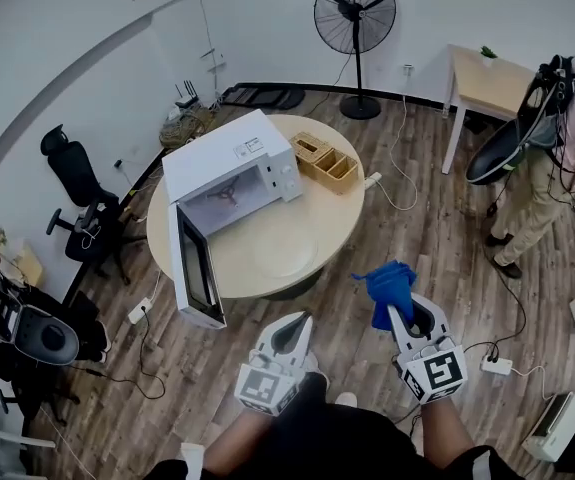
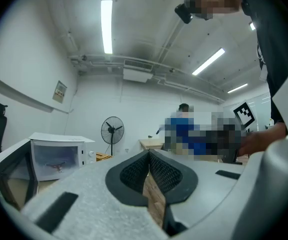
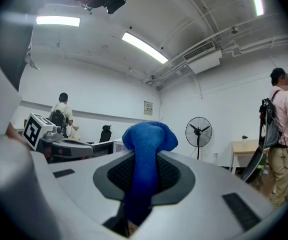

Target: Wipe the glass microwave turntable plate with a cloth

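Note:
A clear glass turntable plate (image 1: 285, 253) lies faintly visible on the round wooden table (image 1: 257, 268), in front of a white microwave (image 1: 229, 176) whose door (image 1: 195, 273) hangs open. My right gripper (image 1: 396, 314) is shut on a blue cloth (image 1: 387, 286), held above the floor just off the table's near right edge. In the right gripper view the blue cloth (image 3: 149, 144) bulges out from between the jaws of the right gripper (image 3: 146, 159). The left gripper (image 1: 291, 332) is shut with nothing in it, near the table's front edge. The left gripper (image 2: 149, 156) points toward the microwave (image 2: 58, 156).
A wooden organiser (image 1: 327, 161) stands on the table behind the microwave. A floor fan (image 1: 355, 13), a small wooden table (image 1: 487, 78) and a person (image 1: 557, 158) are at the back right. An office chair (image 1: 72, 173) stands left, and cables and power strips (image 1: 495, 365) lie on the floor.

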Available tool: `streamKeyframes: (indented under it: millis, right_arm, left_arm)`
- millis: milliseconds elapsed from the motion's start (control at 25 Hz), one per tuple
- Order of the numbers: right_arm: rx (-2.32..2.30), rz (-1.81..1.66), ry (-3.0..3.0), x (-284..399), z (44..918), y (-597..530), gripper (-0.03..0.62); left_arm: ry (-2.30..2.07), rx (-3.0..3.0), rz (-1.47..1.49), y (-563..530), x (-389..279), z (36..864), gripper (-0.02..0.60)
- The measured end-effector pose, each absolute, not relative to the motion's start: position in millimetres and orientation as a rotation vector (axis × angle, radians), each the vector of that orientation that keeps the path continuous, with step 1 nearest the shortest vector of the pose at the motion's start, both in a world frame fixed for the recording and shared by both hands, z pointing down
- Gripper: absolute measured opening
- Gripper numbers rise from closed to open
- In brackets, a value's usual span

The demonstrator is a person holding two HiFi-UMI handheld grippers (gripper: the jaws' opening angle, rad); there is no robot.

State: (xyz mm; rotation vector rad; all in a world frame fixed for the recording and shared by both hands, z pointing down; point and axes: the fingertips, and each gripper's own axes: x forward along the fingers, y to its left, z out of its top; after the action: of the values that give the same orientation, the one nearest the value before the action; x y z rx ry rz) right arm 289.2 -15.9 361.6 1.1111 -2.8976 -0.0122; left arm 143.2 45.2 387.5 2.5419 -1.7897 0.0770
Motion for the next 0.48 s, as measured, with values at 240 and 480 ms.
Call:
streamKeyframes:
  millis: [240, 480]
  right_arm:
    - [1.070, -0.002, -2.915, 262, 364, -48, 0.069]
    - [1.000, -0.034, -2.926, 218, 358, -96, 0.069]
  left_arm:
    - [-1.811, 2.520, 0.064, 15, 124, 396, 0.006]
    - [-1.834, 2.518, 0.067, -31, 91, 391, 0.006]
